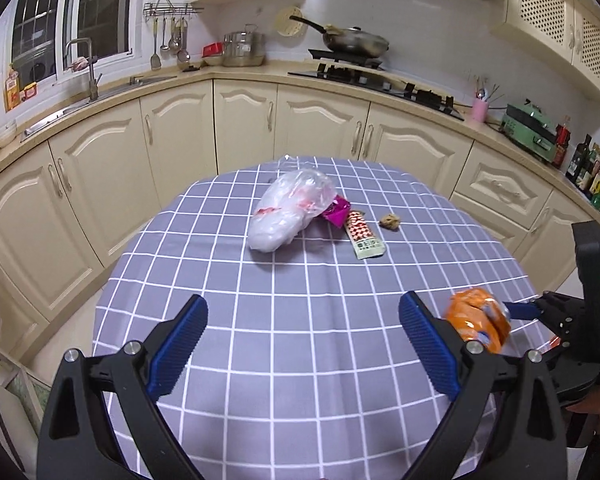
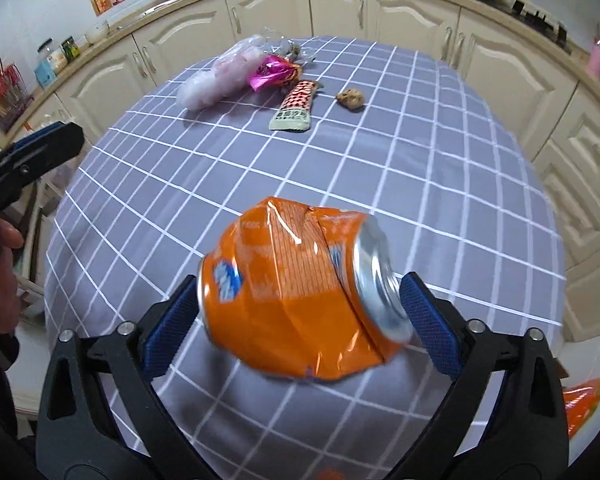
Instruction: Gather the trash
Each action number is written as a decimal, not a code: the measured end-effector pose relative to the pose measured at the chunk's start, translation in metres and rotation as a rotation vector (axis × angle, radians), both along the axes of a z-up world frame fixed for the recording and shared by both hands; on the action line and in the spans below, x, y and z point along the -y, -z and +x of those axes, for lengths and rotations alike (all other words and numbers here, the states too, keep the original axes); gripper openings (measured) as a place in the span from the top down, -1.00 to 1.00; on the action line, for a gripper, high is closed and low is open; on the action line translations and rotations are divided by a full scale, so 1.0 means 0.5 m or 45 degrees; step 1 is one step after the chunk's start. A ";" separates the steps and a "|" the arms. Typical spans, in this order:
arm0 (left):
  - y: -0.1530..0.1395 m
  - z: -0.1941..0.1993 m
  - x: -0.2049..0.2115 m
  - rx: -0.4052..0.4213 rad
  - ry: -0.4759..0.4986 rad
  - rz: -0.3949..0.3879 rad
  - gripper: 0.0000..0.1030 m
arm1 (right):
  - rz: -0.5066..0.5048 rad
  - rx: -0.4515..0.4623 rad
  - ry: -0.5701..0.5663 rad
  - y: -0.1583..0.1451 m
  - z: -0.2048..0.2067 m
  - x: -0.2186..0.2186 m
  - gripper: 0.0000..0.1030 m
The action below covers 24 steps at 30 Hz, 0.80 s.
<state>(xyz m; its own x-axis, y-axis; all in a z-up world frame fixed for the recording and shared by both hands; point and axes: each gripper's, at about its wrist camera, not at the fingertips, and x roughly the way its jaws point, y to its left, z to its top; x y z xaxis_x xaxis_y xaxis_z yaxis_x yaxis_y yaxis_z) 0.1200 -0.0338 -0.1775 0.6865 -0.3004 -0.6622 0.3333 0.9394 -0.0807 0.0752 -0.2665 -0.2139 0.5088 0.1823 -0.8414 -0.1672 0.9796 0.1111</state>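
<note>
A round table [image 1: 284, 360] with a grey checked cloth stands in the middle of the kitchen, cream cabinets curving behind it. The right gripper [image 2: 300, 312] points steeply down at the near part of the table with a crushed orange can [image 2: 300, 292] lying sideways between its blue pads; the silver top of the can faces the right-hand pad. The can bridges the gap from pad to pad, though it is blurred and I cannot tell for certain that both pads press on it. From the left wrist view the same can [image 1: 478, 320] shows at the right edge, in front of that gripper's tips.

The left gripper [image 1: 302, 344] hovers over bare cloth with its jaws wide apart and nothing between them.

At the far side of the table lies more rubbish: a crumpled clear plastic bag [image 1: 290, 208], a pink wrapper [image 1: 336, 210] touching it, a red-and-white snack packet [image 1: 364, 236] just beside that, and a small brown lump [image 1: 390, 222] a little apart to the right.
</note>
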 end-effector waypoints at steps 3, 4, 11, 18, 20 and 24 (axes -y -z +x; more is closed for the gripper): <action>0.011 0.029 0.010 -0.001 0.007 0.028 -0.83 | 0.011 0.013 -0.011 -0.005 0.011 -0.002 -0.57; 0.013 0.037 0.013 -0.001 0.012 0.036 -0.83 | 0.020 0.019 -0.010 -0.008 0.014 0.000 -0.55; 0.058 0.152 0.045 -0.014 0.007 0.150 -0.83 | 0.115 0.055 0.061 -0.024 0.053 0.036 -0.53; 0.112 0.258 0.090 -0.025 0.046 0.323 -0.83 | 0.165 0.069 0.110 -0.026 0.099 0.060 -0.53; 0.115 0.278 0.095 -0.031 0.060 0.310 -0.81 | 0.174 0.072 0.129 -0.028 0.106 0.065 -0.53; 0.114 0.299 0.080 -0.128 0.069 0.154 0.15 | 0.200 0.081 0.137 -0.033 0.104 0.071 -0.53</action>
